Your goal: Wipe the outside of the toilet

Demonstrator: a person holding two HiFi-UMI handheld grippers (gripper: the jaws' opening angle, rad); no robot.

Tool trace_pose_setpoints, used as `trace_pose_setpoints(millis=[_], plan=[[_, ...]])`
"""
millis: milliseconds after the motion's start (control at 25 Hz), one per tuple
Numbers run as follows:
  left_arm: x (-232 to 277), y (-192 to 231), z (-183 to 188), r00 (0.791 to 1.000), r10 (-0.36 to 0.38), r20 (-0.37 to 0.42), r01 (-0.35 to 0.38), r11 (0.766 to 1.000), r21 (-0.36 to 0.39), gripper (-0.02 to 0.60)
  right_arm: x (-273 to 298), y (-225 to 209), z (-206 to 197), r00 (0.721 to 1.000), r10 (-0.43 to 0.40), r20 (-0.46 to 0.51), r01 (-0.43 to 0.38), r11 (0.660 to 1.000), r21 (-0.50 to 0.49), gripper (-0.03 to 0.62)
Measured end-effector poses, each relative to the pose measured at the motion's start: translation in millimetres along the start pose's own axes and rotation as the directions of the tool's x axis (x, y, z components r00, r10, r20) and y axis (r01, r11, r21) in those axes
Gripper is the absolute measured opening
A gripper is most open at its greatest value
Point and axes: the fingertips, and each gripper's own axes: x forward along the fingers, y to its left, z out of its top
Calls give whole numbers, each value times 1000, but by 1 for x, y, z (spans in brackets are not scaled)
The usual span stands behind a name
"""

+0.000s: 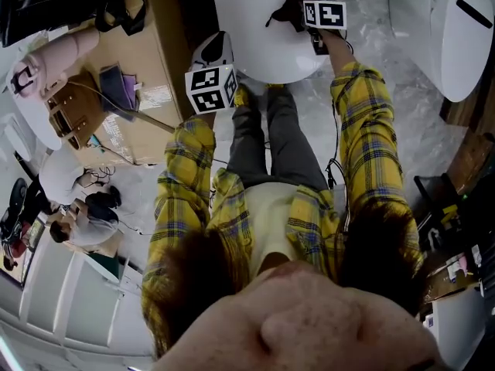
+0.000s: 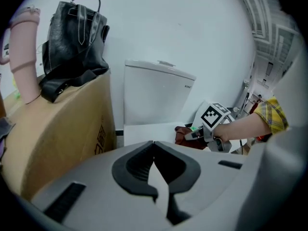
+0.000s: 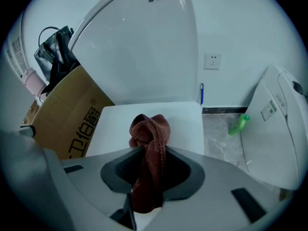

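The white toilet [image 1: 263, 37] stands straight ahead of the person, lid down. My right gripper [image 1: 308, 18] is over the lid's right part, shut on a dark red-brown cloth [image 1: 290, 6]. In the right gripper view the cloth [image 3: 149, 143] bunches out past the gripper [image 3: 147, 165] above the flat lid [image 3: 110, 129], with the tank [image 3: 139, 47] behind. My left gripper [image 1: 216, 52] hovers at the toilet's left front edge. Its jaws [image 2: 154, 148] are shut with nothing in them, and from there I see the tank [image 2: 156, 97] and the right gripper [image 2: 211, 124].
A cardboard box [image 2: 57, 134] with a black bag [image 2: 74, 47] on top stands close on the toilet's left. A second white toilet [image 3: 274, 129] stands to the right, with a green object [image 3: 239, 124] on the marble floor between. Cables and clutter lie at the lower right [image 1: 456, 238].
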Motion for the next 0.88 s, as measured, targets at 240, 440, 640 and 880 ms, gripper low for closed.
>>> trace_pose_setpoints(millis=[240,440,640,880], plan=[[13,-12,4,1000,-22,-9,22,999,24,9,-16,-36,-16,998,-64,10,64,998,22,126],[21,-17,4,999,-28,-21,29,999,32,8,-26,-54,-26,996,-88,29,86,994,67,126],[22,-14,4,999,-15,-28,16,999,31,9,-52,-40,-15,989,-56,134,47,997,66,126],[14,-4,10,1000,9,-7,-9,1000,20,8,-81,10,3,967,51,250,-52,999,-5,126]])
